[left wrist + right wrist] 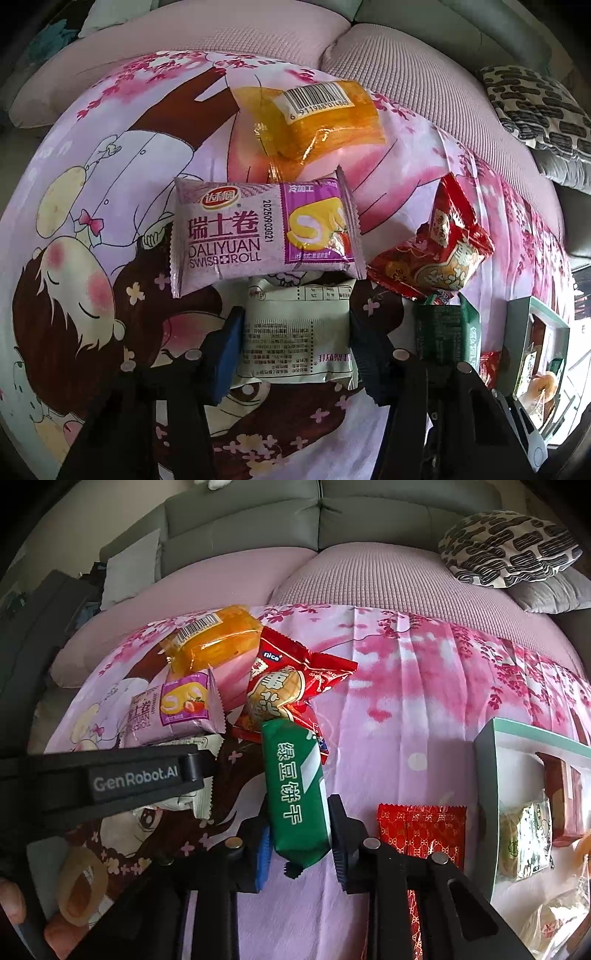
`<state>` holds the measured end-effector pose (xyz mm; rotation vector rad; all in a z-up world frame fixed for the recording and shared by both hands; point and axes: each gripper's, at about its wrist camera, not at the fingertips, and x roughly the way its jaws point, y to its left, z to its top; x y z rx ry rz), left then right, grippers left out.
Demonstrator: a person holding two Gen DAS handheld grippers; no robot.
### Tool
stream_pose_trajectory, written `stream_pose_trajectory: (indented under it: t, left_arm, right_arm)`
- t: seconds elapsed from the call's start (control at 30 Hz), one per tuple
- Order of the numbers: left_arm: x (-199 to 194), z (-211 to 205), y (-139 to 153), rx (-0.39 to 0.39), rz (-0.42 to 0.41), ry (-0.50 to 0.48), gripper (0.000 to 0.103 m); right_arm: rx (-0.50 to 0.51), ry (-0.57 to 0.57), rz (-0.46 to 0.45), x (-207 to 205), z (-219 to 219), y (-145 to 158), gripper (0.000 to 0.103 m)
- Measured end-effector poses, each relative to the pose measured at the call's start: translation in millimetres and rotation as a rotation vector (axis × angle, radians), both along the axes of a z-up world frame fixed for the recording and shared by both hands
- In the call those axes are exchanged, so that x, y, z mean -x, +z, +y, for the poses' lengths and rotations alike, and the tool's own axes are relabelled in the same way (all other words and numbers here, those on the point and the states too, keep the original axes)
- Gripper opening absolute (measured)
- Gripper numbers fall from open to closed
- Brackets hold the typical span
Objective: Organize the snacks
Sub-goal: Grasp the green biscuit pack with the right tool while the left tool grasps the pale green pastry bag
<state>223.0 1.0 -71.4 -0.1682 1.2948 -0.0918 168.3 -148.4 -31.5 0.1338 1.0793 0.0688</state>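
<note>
My left gripper (295,347) is shut on a white snack packet (295,332) lying on the pink cartoon cloth. Beyond it lie a purple Swiss roll packet (258,232), an orange packet (314,118) and a red packet (432,251). My right gripper (299,838) is shut on a green biscuit packet (295,790), which also shows in the left wrist view (443,332). The left gripper's arm (110,779) crosses the right wrist view at the left. A flat red packet (421,830) lies right of the green one.
A pale green box (487,775) with several snacks inside stands at the right; it also shows in the left wrist view (517,332). A pink-covered sofa cushion (332,576) lies behind the cloth, with a patterned pillow (506,546) at the far right.
</note>
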Motion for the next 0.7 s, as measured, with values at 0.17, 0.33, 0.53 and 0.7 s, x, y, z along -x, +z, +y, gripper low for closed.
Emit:
stream_pose_trajectory:
  t: [0.17,0.33,0.53,0.7]
  left_arm:
    - [2,9,5,0.018,-0.004,0.028,0.056]
    - [7,18,16,0.029,-0.022,0.053,0.056]
    - [15,19,34,0.041,-0.068,0.056,0.056]
    - [20,18,47,0.046,-0.099,0.059,0.056]
  right_arm:
    - [-0.009,-0.015,0.002,2,-2,2,0.026]
    - [-0.018,-0.012,-0.021,9,-3,9,0.026]
    - [-0.024,-0.012,-0.066,20,-4,27,0.026]
    - [-0.03,-0.025,-0.096,31,-8,41,0.026]
